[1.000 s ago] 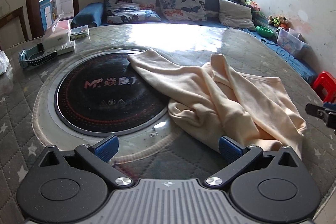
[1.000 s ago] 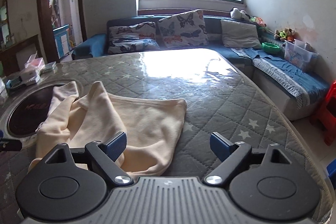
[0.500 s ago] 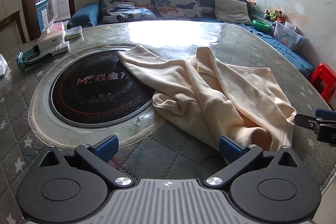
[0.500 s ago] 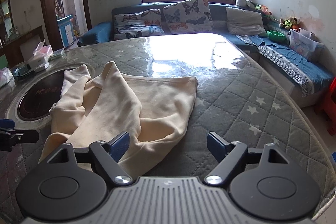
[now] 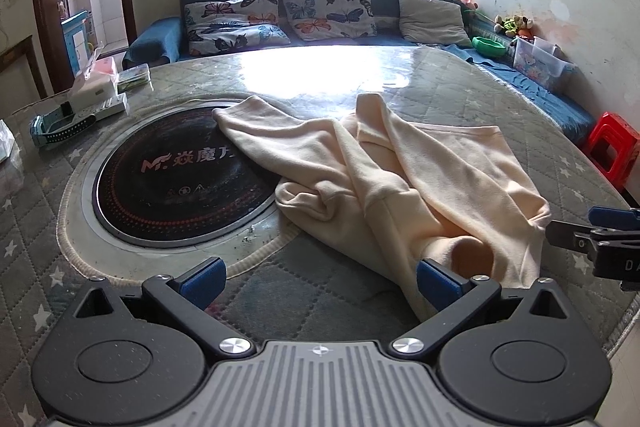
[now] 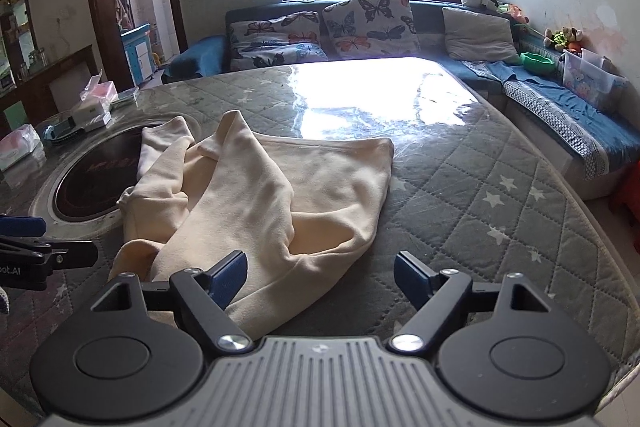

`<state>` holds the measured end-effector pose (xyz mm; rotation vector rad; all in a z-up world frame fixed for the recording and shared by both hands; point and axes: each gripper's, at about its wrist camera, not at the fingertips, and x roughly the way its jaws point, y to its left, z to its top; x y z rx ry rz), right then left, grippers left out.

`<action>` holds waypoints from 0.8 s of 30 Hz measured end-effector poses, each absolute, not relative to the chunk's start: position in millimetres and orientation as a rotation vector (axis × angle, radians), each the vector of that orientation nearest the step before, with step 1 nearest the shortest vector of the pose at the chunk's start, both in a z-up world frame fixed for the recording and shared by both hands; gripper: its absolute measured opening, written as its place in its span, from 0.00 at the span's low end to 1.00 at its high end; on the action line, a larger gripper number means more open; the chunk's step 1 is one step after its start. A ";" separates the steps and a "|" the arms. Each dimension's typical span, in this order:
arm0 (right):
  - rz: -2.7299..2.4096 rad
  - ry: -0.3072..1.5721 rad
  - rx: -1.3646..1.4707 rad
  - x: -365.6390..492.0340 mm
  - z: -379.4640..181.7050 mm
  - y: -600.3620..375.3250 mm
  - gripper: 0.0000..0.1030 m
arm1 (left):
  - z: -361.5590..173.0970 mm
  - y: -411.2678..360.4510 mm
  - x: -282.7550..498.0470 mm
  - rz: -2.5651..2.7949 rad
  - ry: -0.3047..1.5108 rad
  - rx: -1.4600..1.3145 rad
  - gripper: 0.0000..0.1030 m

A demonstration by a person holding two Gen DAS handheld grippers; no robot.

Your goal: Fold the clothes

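A cream garment (image 5: 404,183) lies crumpled on the quilted table, one sleeve reaching over the black round cooktop (image 5: 176,175). It also shows in the right wrist view (image 6: 256,195). My left gripper (image 5: 320,279) is open and empty, just short of the garment's near edge. My right gripper (image 6: 320,277) is open and empty over the garment's near hem. The right gripper shows at the right edge of the left wrist view (image 5: 600,239); the left gripper shows at the left edge of the right wrist view (image 6: 36,247).
A tissue box (image 5: 98,83) and small items sit at the table's far left. A plastic bag (image 6: 18,147) lies at the left. A blue sofa with butterfly cushions (image 5: 328,7) stands behind. A red stool (image 5: 612,147) stands to the right.
Both grippers have pulled back toward the table's near edge and risen a little, so the garment looks farther off. The garment has not moved.
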<state>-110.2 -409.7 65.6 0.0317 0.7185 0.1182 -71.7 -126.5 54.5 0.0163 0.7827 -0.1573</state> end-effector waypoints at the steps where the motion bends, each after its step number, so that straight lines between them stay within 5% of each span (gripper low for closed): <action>1: 0.119 0.718 0.032 -110.9 66.3 -409.7 0.81 | 54.5 -127.7 -72.8 -0.160 0.783 0.017 1.00; 24: 0.139 0.724 0.033 -116.8 65.4 -406.7 0.80 | 53.7 -138.1 -76.0 -0.175 0.798 0.024 1.00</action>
